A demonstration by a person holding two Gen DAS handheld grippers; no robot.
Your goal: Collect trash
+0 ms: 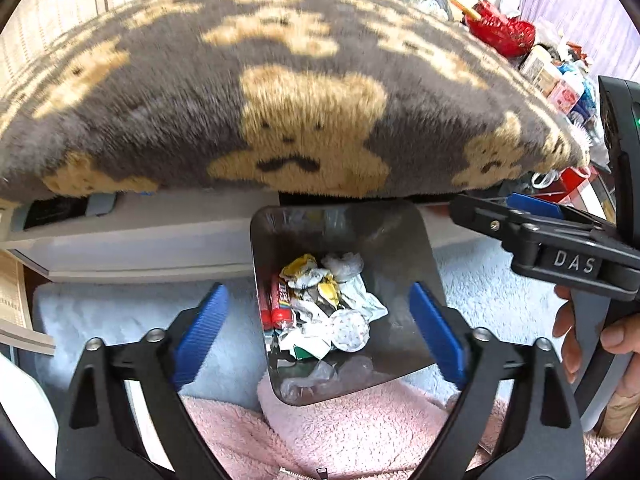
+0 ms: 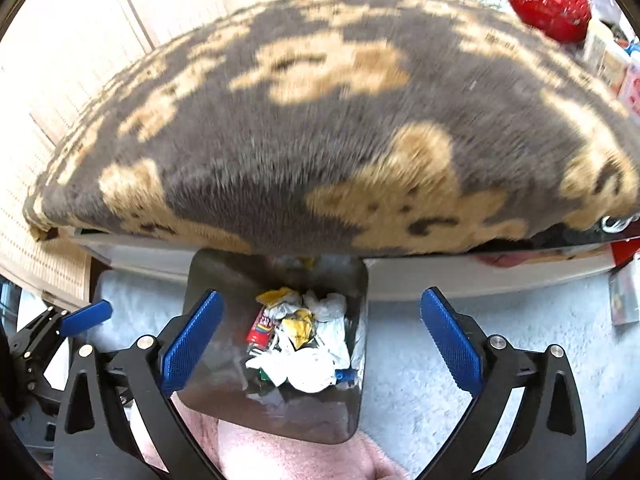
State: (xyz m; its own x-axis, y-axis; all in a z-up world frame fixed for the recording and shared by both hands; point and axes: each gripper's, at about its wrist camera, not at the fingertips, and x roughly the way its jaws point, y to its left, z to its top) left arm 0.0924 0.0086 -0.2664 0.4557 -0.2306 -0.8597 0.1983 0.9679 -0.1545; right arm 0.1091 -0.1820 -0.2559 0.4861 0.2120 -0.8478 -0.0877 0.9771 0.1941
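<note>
A dark grey square trash bin [image 1: 400, 248] stands on the floor just below the table edge; it also shows in the right wrist view [image 2: 216, 276]. Inside lies a pile of crumpled trash [image 1: 328, 308]: white papers, yellow wrappers and a red candy tube [image 1: 280, 304], seen too in the right wrist view [image 2: 304, 344]. My left gripper [image 1: 318, 332] is open and empty, hovering over the bin. My right gripper [image 2: 320, 344] is open and empty, also above the bin. The right gripper [image 1: 520, 216] shows in the left wrist view at right.
A low table covered by a grey blanket with tan bears [image 1: 304, 92] overhangs the bin. A red basket [image 1: 500, 32] and boxes stand at its far right. A pink fleece garment [image 1: 340, 432] lies before the bin on a pale blue rug [image 2: 460, 360].
</note>
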